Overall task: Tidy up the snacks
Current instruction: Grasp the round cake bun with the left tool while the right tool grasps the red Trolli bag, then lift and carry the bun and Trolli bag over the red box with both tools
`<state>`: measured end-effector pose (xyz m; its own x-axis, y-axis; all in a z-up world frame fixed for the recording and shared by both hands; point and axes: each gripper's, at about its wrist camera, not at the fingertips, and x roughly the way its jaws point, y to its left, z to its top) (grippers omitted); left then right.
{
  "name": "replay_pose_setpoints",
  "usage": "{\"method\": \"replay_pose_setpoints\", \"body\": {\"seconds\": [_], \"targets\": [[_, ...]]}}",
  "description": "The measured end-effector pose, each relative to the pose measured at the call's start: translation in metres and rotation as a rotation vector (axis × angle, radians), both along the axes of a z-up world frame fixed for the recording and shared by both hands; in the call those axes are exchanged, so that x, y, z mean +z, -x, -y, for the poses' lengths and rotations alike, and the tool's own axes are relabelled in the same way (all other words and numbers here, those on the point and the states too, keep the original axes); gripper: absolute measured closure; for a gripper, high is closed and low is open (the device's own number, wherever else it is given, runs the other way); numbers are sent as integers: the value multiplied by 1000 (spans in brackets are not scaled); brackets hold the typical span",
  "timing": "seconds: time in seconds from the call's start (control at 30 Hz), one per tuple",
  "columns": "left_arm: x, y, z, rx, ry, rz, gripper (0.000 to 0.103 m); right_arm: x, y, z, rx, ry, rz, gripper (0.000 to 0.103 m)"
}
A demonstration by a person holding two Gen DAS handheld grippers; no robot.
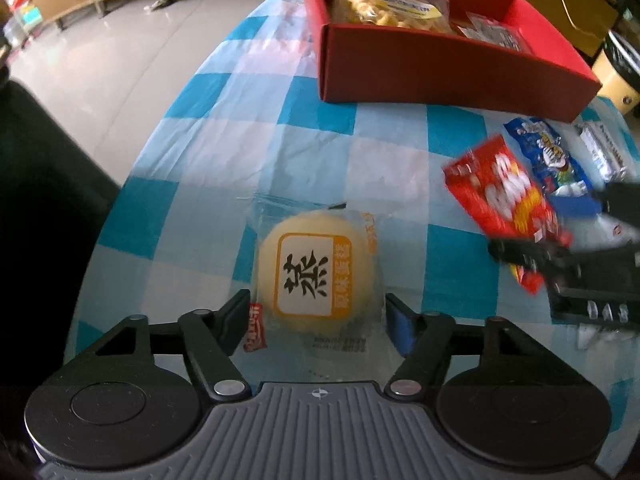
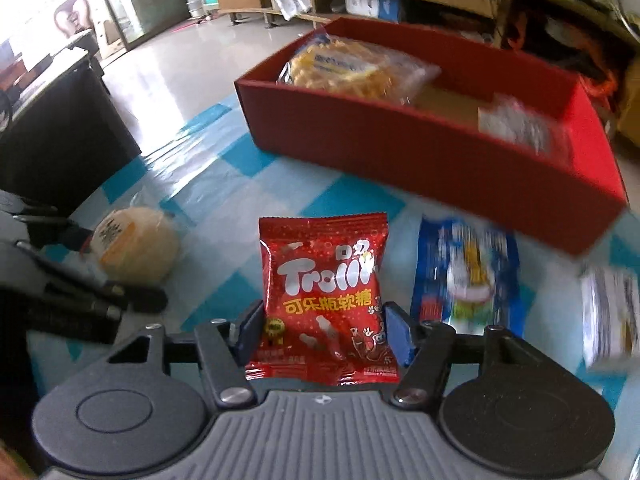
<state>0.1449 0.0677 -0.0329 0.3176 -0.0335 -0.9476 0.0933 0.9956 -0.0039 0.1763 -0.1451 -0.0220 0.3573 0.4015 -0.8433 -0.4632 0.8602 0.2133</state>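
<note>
While your right tongs (image 2: pixel 322 330) clamped the red candy packet (image 2: pixel 322 300) upright, your left tongs (image 1: pixel 316 320) probably only straddled the wrapped bun (image 1: pixel 310 276); the blue packet (image 2: pixel 468 276) was blurred.

One red box (image 2: pixel 420 160) stands at the far side of the checked surface (image 1: pixel 224 148), holding two packets: one yellow waffle pack (image 2: pixel 344 68) at its left and one clear-wrapped packet (image 2: pixel 520 124) at its right. Four snacks are outside it: one round cake in clear wrap (image 1: pixel 308 276), one red Trolli gummy bag (image 2: pixel 324 300), one blue packet (image 2: pixel 468 276) and one white packet (image 2: pixel 612 316) at the right.
</note>
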Motion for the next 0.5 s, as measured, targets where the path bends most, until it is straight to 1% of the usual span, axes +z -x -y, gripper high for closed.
{"method": "replay_pose_setpoints", "body": {"seconds": [0.07, 0.13, 0.17, 0.2, 0.23, 0.27, 0.3, 0.33, 0.4, 0.5], "targets": [[-1, 3, 1, -3, 12, -5, 25, 0, 11, 4, -7, -4, -8, 41], [-3, 5, 6, -19, -14, 2, 22, 0, 18, 3, -5, 18, 6, 40], [-4, 5, 9, -28, -24, 5, 19, 0, 20, 2, -11, 17, 11, 39], [-5, 5, 11, -34, -30, 6, 15, -1, 20, 2, -21, 13, 13, 33], [-6, 5, 12, -34, -39, 9, 14, -2, 19, 1, -26, 6, 15, 28], [-7, 4, 13, -31, -46, 13, 10, -3, 18, 1, -26, -7, 16, 18], [-9, 3, 12, -25, -50, 16, 6, -5, 18, 0, -20, -26, 14, 4], [-10, 1, 10, -15, -46, 17, 6, -8, 18, -2, -9, -52, 7, 0], [-11, -1, 5, 9, -44, 25, 4, -10, 21, -7, -10, -43, 28, 0], [-13, -3, 0, 31, -50, 35, 0, -12, 28, -15, -3, 3, 73, 0]]}}
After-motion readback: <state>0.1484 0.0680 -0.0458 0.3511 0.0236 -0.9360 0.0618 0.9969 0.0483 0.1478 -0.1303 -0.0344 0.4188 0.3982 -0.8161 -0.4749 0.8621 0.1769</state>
